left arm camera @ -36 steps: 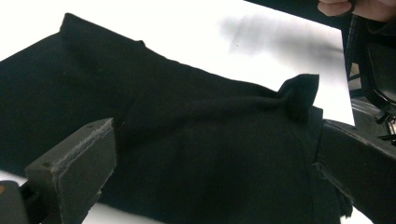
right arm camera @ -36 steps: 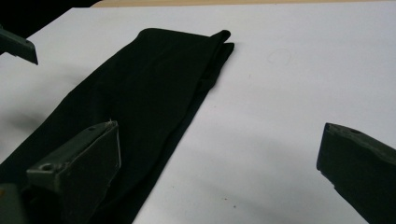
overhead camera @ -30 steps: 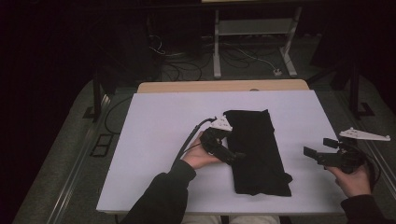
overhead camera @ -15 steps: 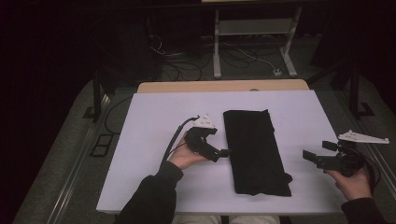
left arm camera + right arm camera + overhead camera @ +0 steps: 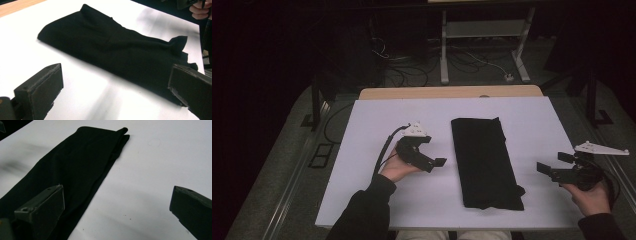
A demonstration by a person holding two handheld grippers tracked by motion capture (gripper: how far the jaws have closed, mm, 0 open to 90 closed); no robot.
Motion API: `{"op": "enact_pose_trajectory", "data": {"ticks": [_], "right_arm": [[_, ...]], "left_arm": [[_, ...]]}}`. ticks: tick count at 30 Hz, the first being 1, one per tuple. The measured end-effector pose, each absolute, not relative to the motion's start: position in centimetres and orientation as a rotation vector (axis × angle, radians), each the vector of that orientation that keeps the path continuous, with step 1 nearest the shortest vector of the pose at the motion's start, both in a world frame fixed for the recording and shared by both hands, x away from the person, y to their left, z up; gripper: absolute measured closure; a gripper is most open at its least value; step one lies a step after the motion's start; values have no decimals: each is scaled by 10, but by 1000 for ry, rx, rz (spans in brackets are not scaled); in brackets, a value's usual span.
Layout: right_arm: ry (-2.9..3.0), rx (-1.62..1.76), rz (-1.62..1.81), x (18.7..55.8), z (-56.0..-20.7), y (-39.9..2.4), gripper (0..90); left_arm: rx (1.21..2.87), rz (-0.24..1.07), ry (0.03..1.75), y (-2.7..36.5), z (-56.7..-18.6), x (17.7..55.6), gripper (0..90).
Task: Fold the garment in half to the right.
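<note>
A black cloth (image 5: 484, 161) lies folded into a long strip on the white table (image 5: 532, 112), running front to back right of centre. It also lies ahead of the jaws as the cloth (image 5: 120, 50) and the cloth (image 5: 72, 170). My left gripper (image 5: 436, 163) sits a short way left of the cloth, open and empty, jaws pointing at it. My right gripper (image 5: 554, 164) hovers at the table's right edge, open and empty, also pointing toward the cloth. In the gripper views the left gripper (image 5: 117, 90) and right gripper (image 5: 117, 210) show jaws wide apart.
A bare wooden strip (image 5: 452, 92) borders the table's far edge. Beyond it stand a metal frame (image 5: 482, 30) and floor cables (image 5: 412, 65). Broad white surface lies left of the left hand and between the cloth and the right gripper.
The left gripper has pulled back leftward off the cloth's left side and now sits apart from it. The cloth lies flat and unmoved. The right gripper has barely shifted.
</note>
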State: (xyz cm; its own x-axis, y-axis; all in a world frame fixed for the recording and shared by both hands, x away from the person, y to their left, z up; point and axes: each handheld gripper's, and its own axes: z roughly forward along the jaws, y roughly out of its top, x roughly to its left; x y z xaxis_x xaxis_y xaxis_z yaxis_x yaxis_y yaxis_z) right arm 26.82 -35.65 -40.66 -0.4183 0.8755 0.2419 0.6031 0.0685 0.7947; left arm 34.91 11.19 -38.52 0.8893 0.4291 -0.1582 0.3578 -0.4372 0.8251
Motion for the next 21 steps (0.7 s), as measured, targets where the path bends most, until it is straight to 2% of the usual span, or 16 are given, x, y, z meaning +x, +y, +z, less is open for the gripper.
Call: {"op": "enact_pose_trajectory", "data": {"ticks": [21], "right_arm": [[2057, 1490, 1267, 268, -409, -357, 0]], "left_arm": [[2026, 146, 656, 158, -391, 341, 0]]}}
